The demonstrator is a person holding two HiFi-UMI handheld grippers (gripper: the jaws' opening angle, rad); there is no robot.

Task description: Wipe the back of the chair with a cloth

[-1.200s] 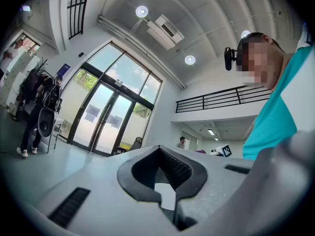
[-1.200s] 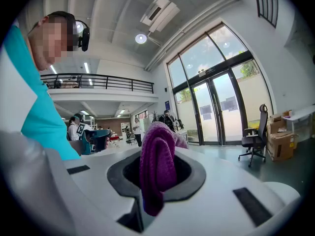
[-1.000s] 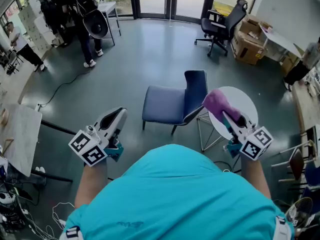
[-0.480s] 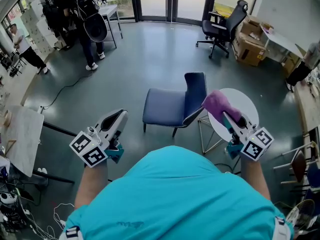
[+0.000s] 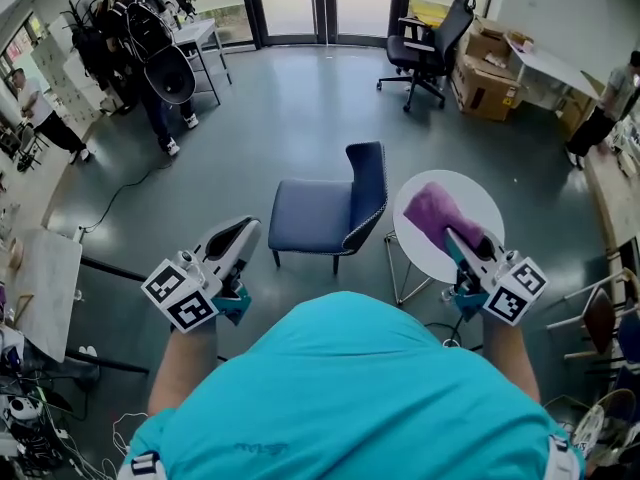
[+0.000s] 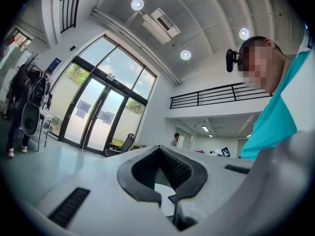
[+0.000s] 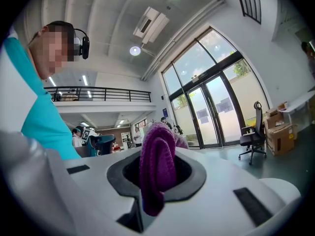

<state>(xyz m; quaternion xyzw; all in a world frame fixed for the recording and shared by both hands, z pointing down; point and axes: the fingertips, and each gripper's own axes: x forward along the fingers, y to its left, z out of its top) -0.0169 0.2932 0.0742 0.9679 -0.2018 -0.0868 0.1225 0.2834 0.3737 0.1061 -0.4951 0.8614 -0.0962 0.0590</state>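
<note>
item: purple cloth, pinched in my right claw, held over the round table. left claw: pressed together, nothing in it. blue chair stands far of both claws; its back runs near-to-far, rear face turned right. i judge the right claw the nearer: the back lies left and far of the cloth.

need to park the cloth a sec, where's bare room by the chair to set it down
The chair's blue seat is bare, bounded by its backrest on the right. The white round table beside it shows bare top around the purple cloth in the right tool. Grey floor past the chair is open; boxes crowd the far right.
</note>
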